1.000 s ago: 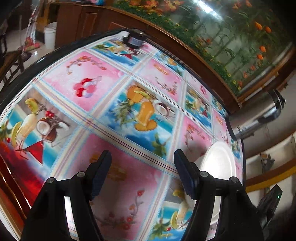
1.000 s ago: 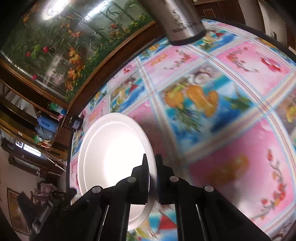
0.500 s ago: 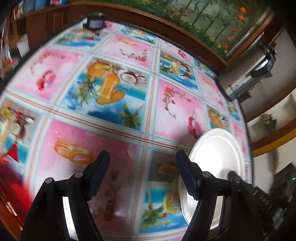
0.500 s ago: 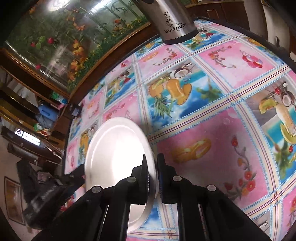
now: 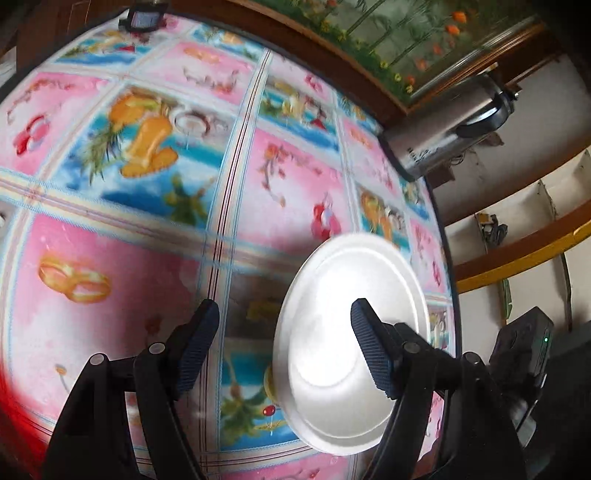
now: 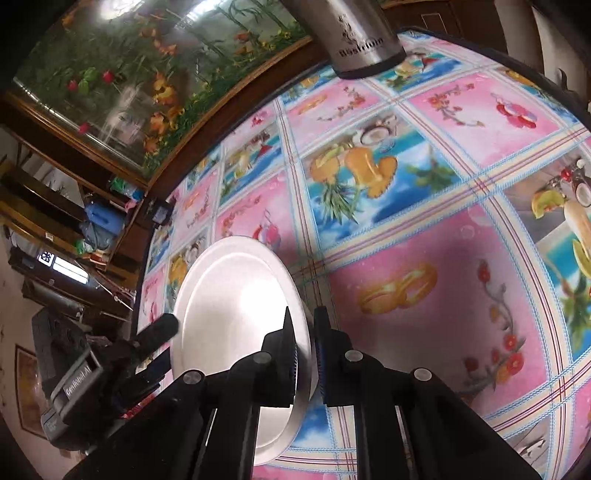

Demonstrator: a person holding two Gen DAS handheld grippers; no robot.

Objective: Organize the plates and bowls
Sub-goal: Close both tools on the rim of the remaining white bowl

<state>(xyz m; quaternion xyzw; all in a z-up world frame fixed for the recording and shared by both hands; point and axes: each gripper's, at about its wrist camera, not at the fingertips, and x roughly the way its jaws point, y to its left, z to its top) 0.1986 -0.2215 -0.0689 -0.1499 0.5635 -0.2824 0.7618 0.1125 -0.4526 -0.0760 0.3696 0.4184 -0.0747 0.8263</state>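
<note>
A white plate (image 5: pixel 332 317) hangs tilted a little above the fruit-print tablecloth (image 5: pixel 110 258), with its shadow on the cloth beneath it. My right gripper (image 6: pixel 304 354) is shut on the plate (image 6: pixel 229 306), pinching its rim edge-on. My left gripper (image 5: pixel 284 314) is open beside the plate. Its right finger (image 5: pixel 369 350) stands in front of the plate's face, and its left finger (image 5: pixel 195 343) is over bare cloth. In the right wrist view that left gripper's finger (image 6: pixel 159 330) reaches toward the plate's far rim. No bowl is in sight.
A steel thermos flask (image 5: pixel 454 125) stands at the table's far right edge, near a wood-framed glass panel with flowers (image 5: pixel 424 33). A small dark device (image 5: pixel 142 20) lies at the far edge. The table's edge (image 5: pixel 448 258) runs close behind the plate.
My left gripper has swung right toward the plate, so its right finger now overlaps the plate. The right gripper has shifted a little with the plate held.
</note>
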